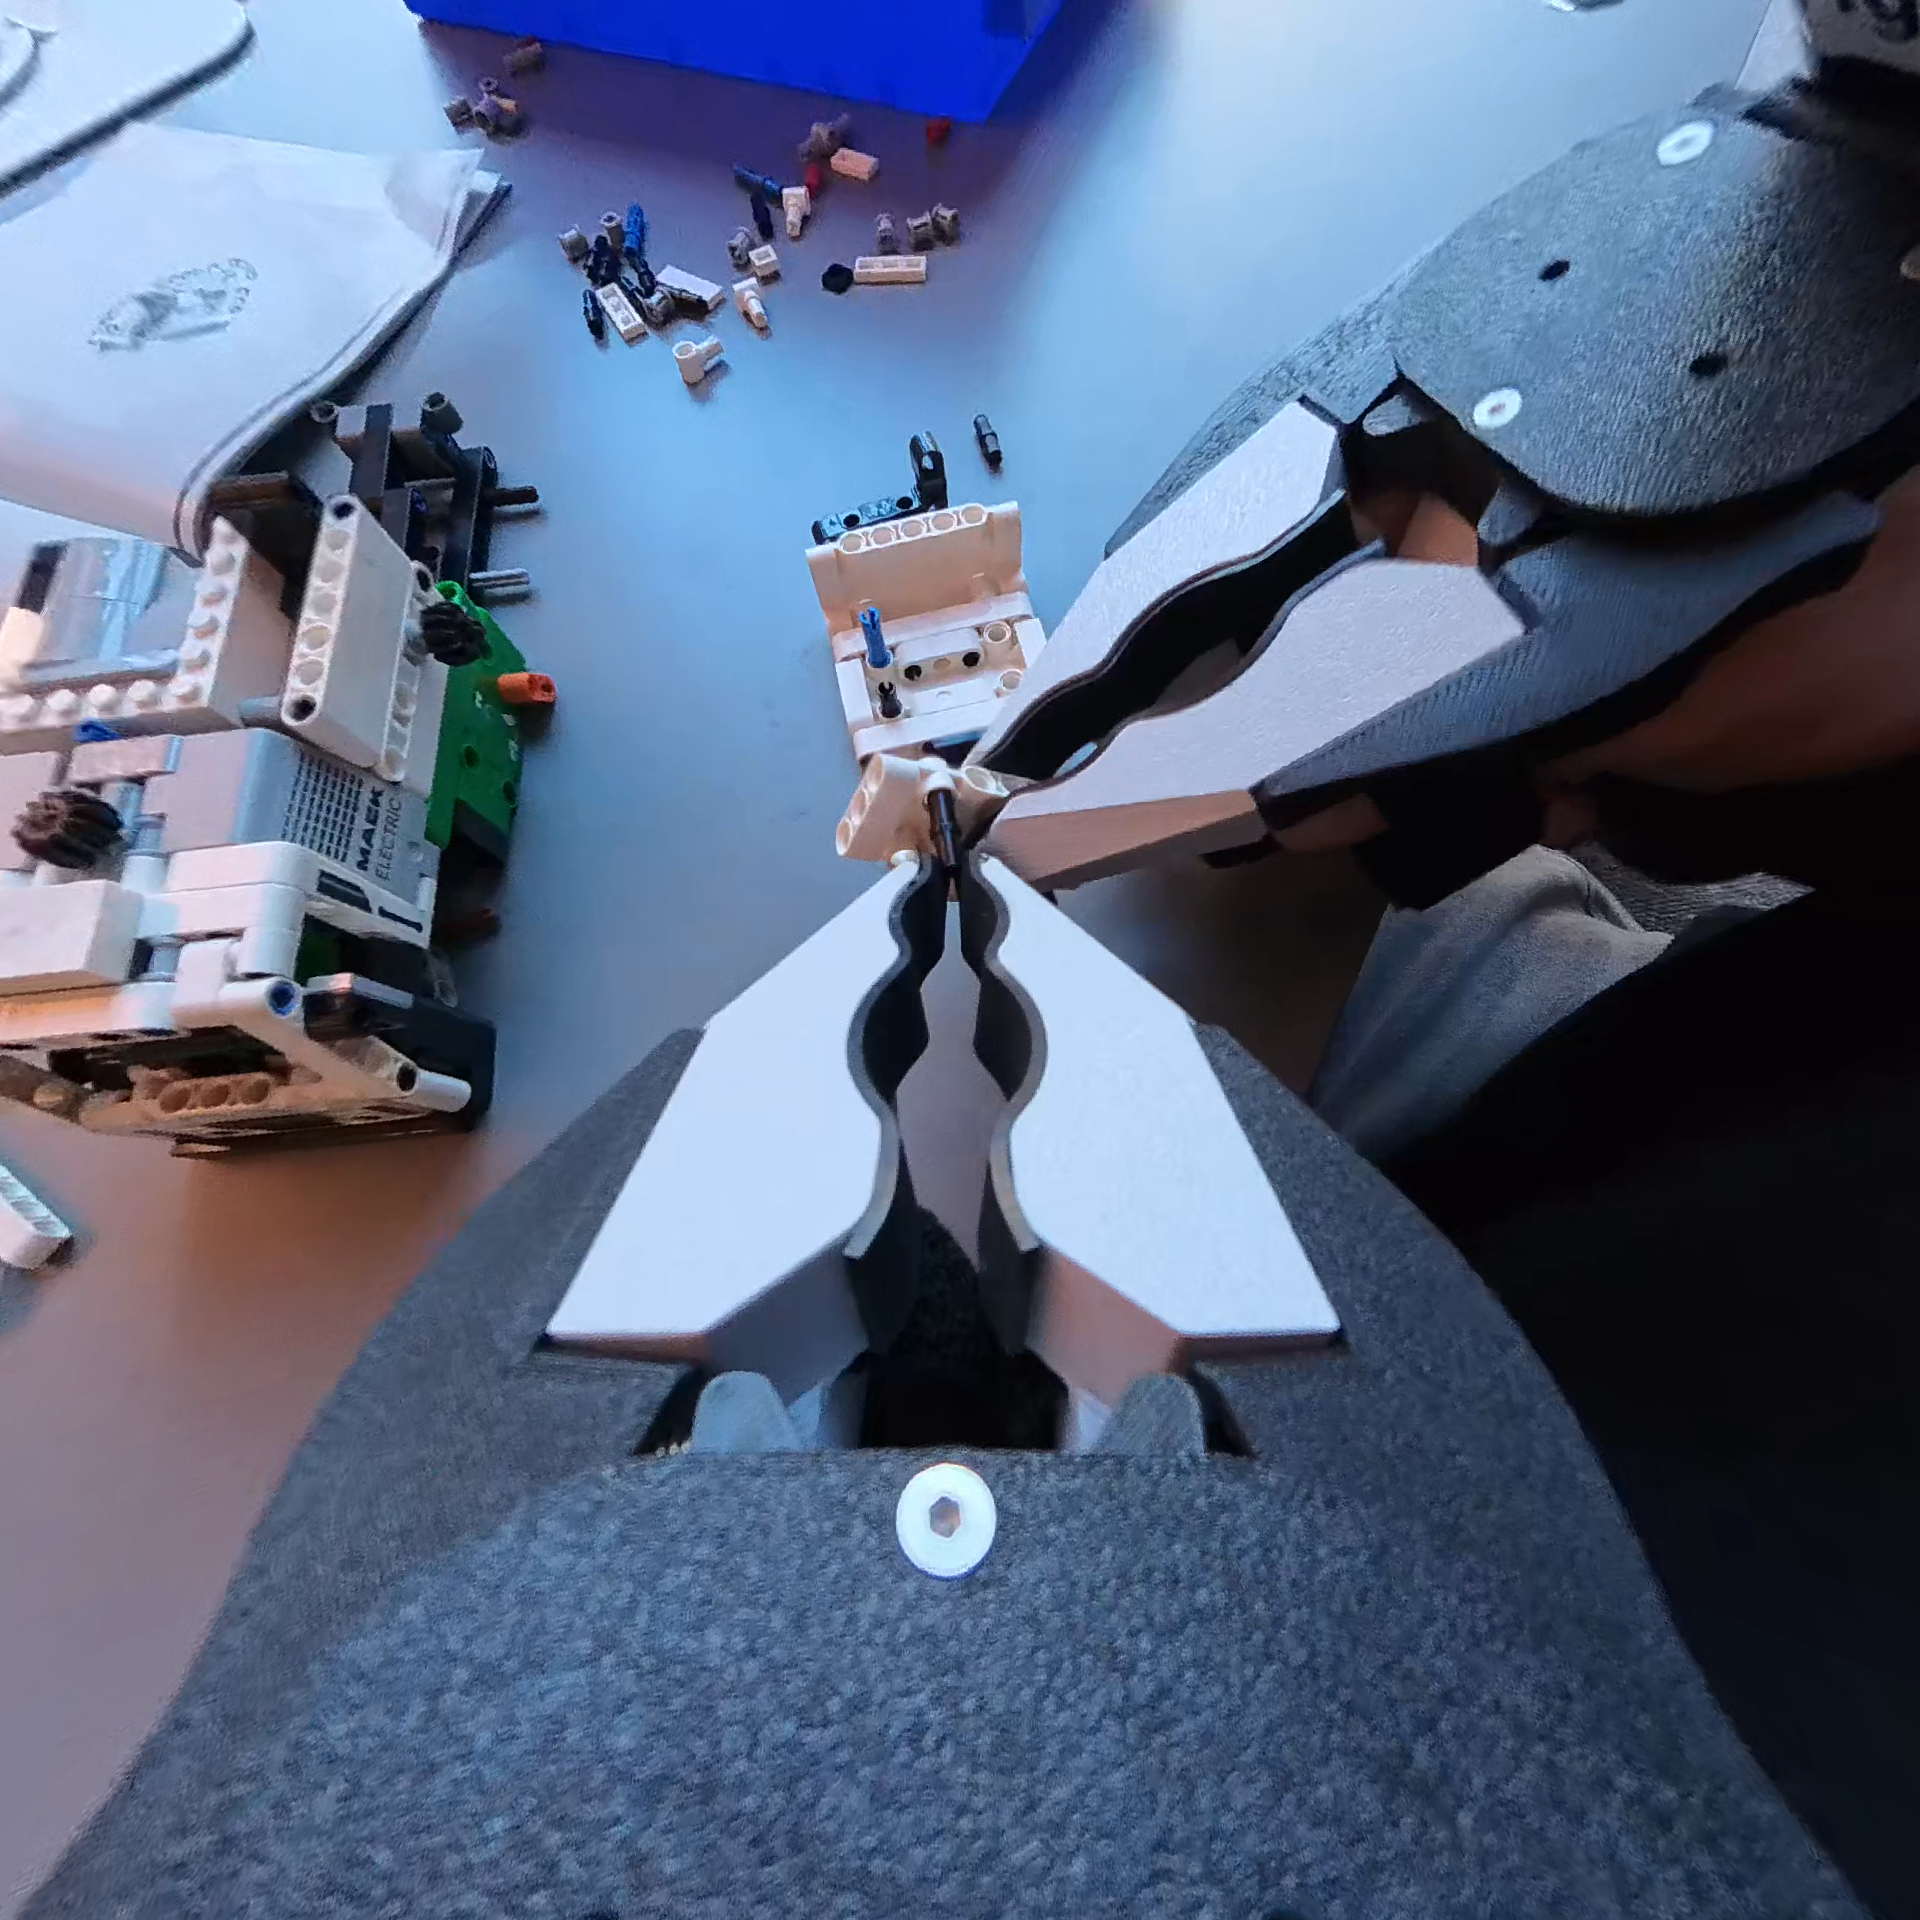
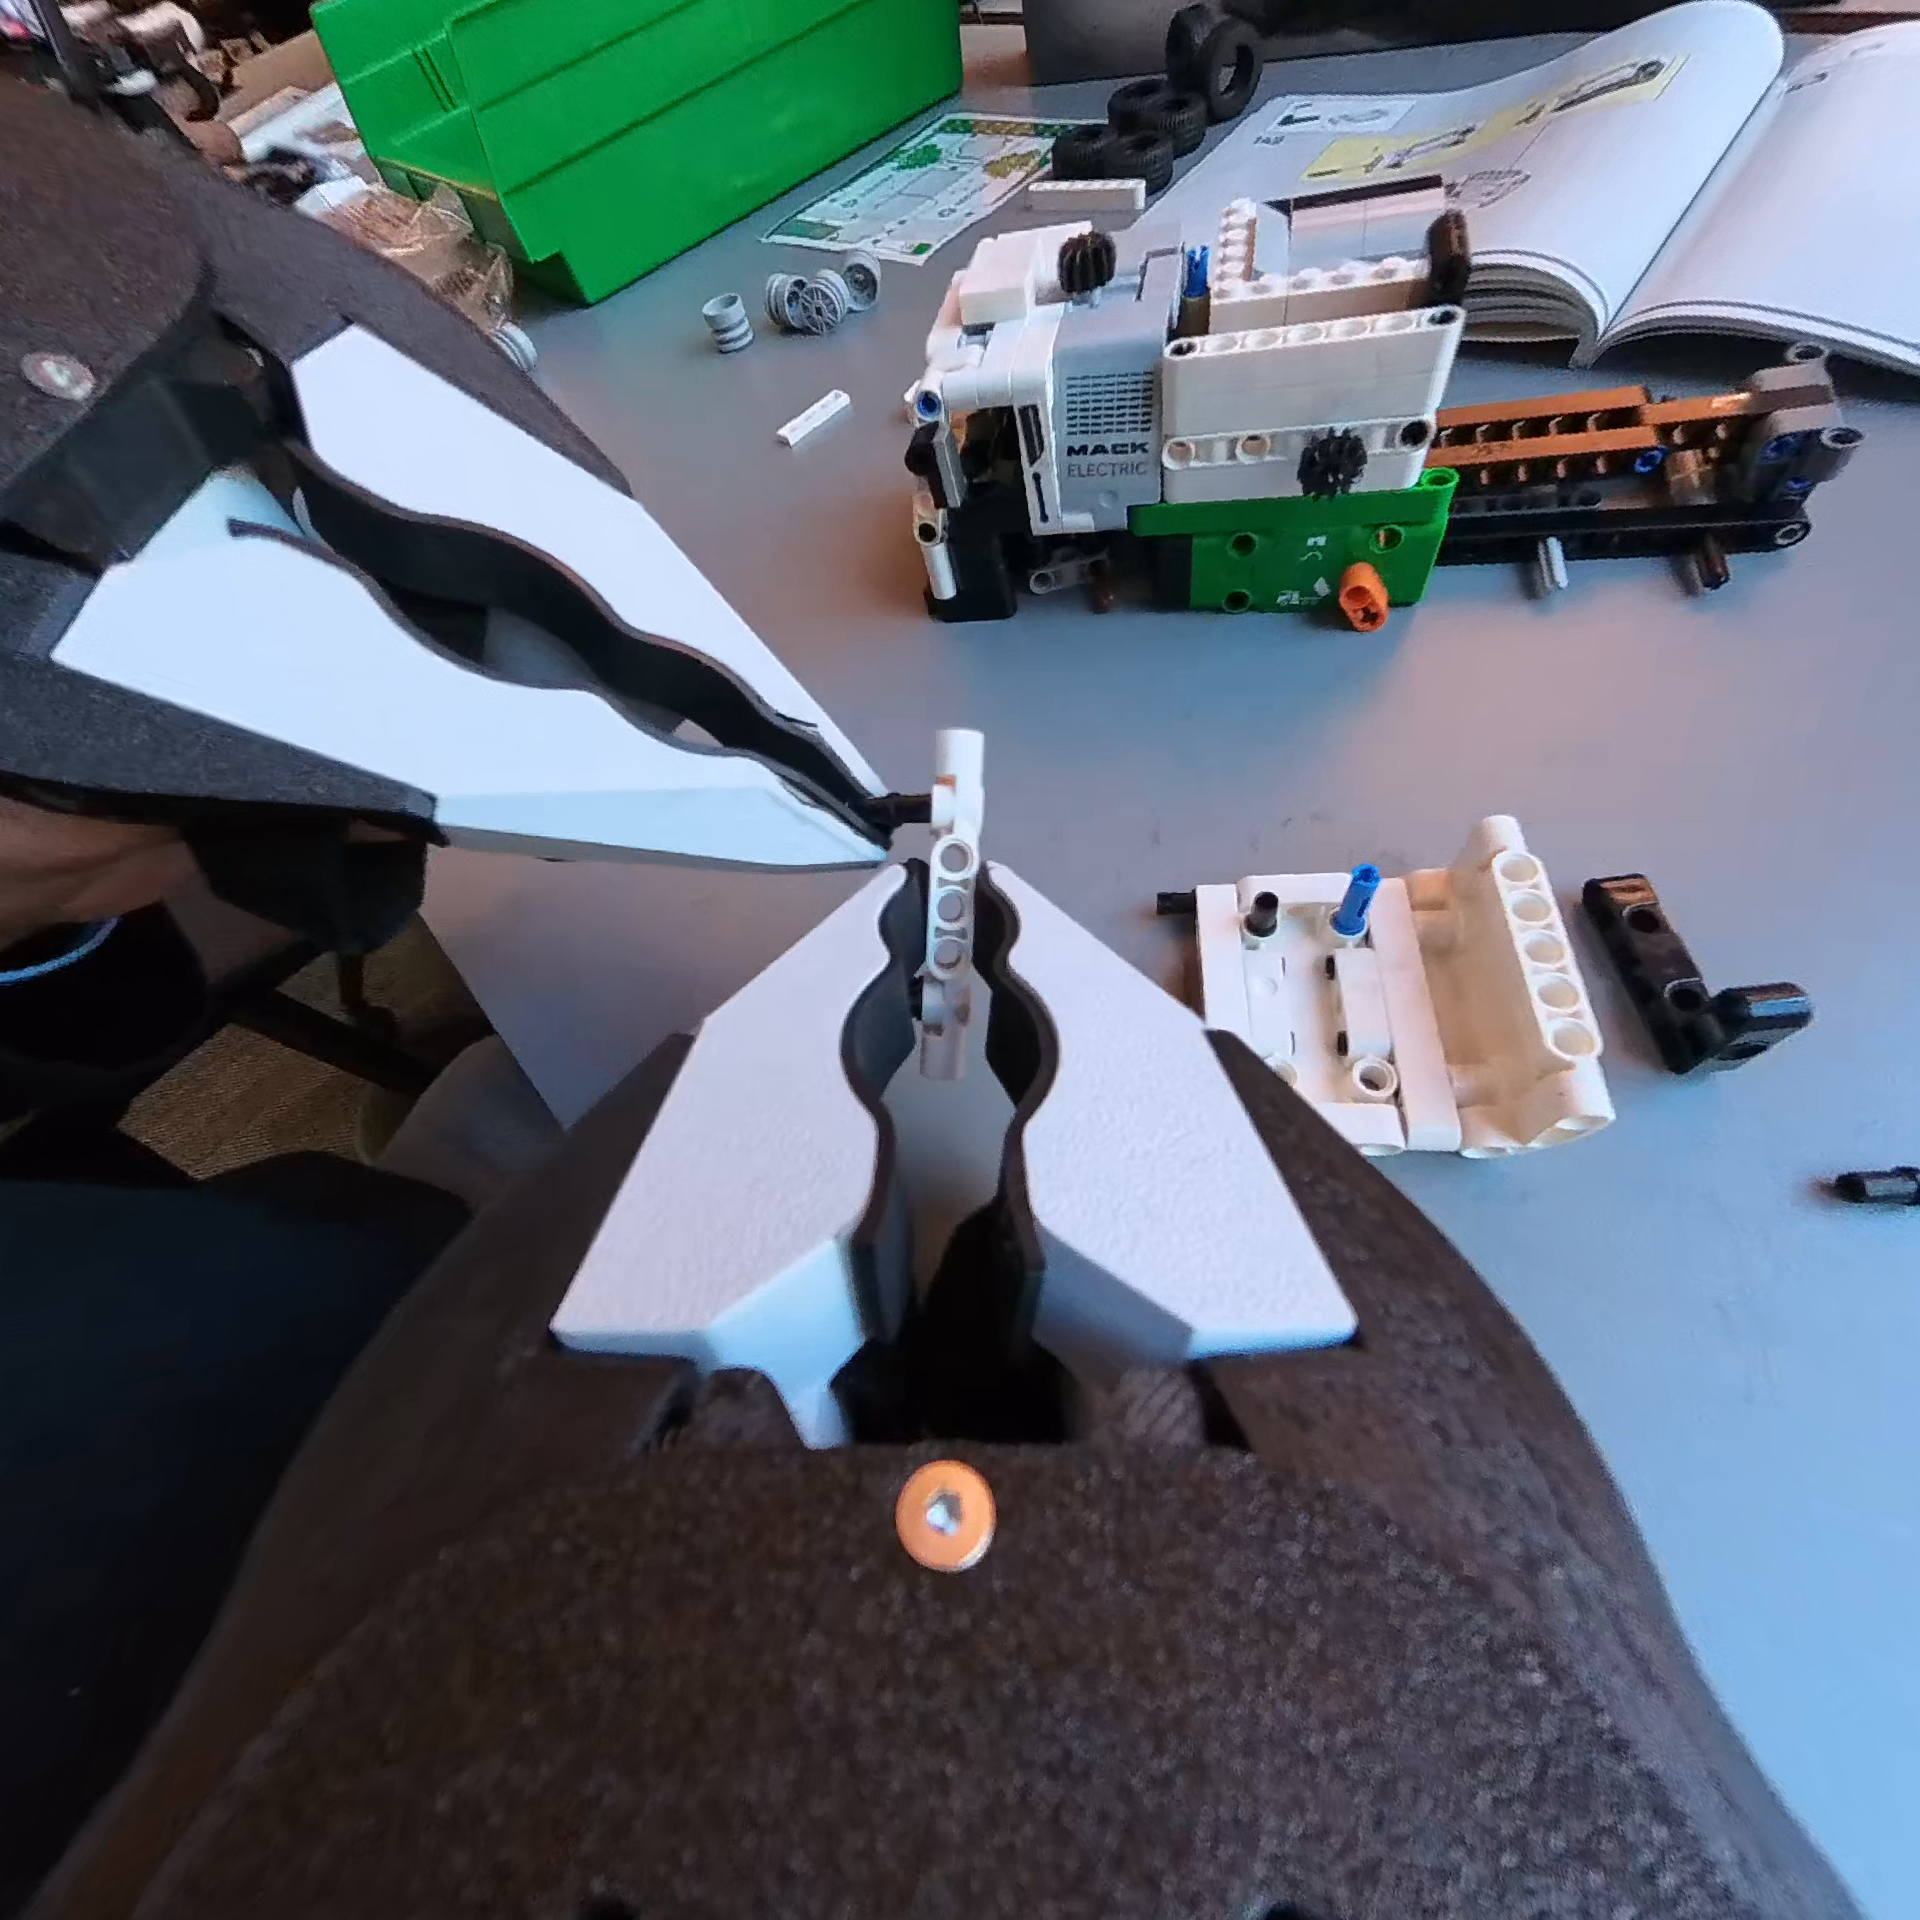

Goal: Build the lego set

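Observation:
My left gripper (image 1: 940,873) is shut on a short black pin (image 1: 943,821) held at its fingertips. My right gripper (image 2: 945,883) is shut on a white holed beam (image 2: 951,920), which stands upright between its fingers above the table edge. The two grippers meet tip to tip. In the right wrist view the left gripper (image 2: 883,821) comes in from the left and the black pin (image 2: 912,805) touches a hole near the beam's top. In the left wrist view the right gripper (image 1: 987,795) comes in from the right with the beam (image 1: 888,816).
A white sub-assembly (image 2: 1403,997) with a blue pin lies just beyond the grippers. The part-built truck (image 2: 1195,416) stands farther off. A black L-shaped piece (image 2: 1683,977), loose small parts (image 1: 748,249), tyres (image 2: 1164,104), an open instruction booklet (image 2: 1662,156), a green bin (image 2: 644,125) and a blue bin (image 1: 779,42) lie around. Both grippers' tips are close together, under 4 cm apart.

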The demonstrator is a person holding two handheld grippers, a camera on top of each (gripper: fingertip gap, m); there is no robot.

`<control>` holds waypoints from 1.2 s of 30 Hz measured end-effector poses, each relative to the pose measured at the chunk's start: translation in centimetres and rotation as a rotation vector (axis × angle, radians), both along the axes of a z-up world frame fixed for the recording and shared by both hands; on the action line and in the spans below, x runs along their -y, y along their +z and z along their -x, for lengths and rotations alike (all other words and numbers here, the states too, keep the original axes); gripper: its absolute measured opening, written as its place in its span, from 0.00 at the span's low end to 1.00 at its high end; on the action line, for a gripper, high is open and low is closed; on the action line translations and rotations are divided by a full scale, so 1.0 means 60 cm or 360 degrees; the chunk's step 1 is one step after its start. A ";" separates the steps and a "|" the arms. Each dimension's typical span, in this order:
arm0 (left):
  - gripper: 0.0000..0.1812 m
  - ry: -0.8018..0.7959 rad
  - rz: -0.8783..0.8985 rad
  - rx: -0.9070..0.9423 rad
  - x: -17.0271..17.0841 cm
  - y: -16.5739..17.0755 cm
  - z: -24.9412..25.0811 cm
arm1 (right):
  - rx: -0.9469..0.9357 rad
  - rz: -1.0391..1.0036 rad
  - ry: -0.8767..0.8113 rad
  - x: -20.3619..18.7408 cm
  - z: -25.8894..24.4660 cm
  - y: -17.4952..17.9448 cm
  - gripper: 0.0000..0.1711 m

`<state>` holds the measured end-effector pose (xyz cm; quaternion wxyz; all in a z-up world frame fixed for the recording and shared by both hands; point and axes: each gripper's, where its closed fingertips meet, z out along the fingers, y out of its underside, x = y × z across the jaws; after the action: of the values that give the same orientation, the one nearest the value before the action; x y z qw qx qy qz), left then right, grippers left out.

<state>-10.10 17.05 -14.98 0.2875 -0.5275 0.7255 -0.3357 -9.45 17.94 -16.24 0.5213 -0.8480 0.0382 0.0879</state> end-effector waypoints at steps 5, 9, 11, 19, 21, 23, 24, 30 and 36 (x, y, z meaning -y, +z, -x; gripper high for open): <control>0.01 0.0030 0.0275 -0.0085 0.003 0.002 0.006 | 0.0116 0.0017 -0.0006 -0.001 0.001 -0.005 0.04; 0.01 0.0029 0.0371 -0.0130 0.004 -0.001 0.006 | 0.0158 0.0023 -0.0015 -0.001 0.000 -0.007 0.04; 0.01 0.0031 0.0386 -0.0135 0.004 -0.002 0.005 | 0.0155 0.0030 -0.0023 -0.001 -0.002 -0.008 0.04; 0.01 0.0097 0.0444 -0.0135 0.001 -0.002 0.003 | 0.0154 0.0028 -0.0034 -0.001 -0.003 -0.008 0.04; 0.01 0.0127 0.0463 -0.0138 0.000 -0.003 0.003 | 0.0155 0.0038 -0.0038 -0.002 -0.003 -0.009 0.04; 0.01 0.0153 0.0466 -0.0142 0.000 -0.005 0.002 | 0.0165 0.0047 -0.0045 -0.002 -0.004 -0.010 0.04; 0.01 0.0170 0.0470 -0.0139 0.000 -0.004 0.001 | 0.0168 0.0044 -0.0055 -0.002 -0.005 -0.010 0.04; 0.01 0.0237 0.0609 -0.0135 0.005 -0.011 -0.005 | 0.0178 0.0044 -0.0092 -0.001 -0.010 -0.010 0.04; 0.01 0.0190 0.0762 -0.0172 0.008 -0.008 0.004 | 0.0264 0.0050 -0.0064 -0.002 -0.005 -0.012 0.04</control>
<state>-10.33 16.60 -15.46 0.1344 -0.6397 0.6072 -0.4516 -9.14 18.03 -16.94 0.5110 -0.8595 0.0132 0.0065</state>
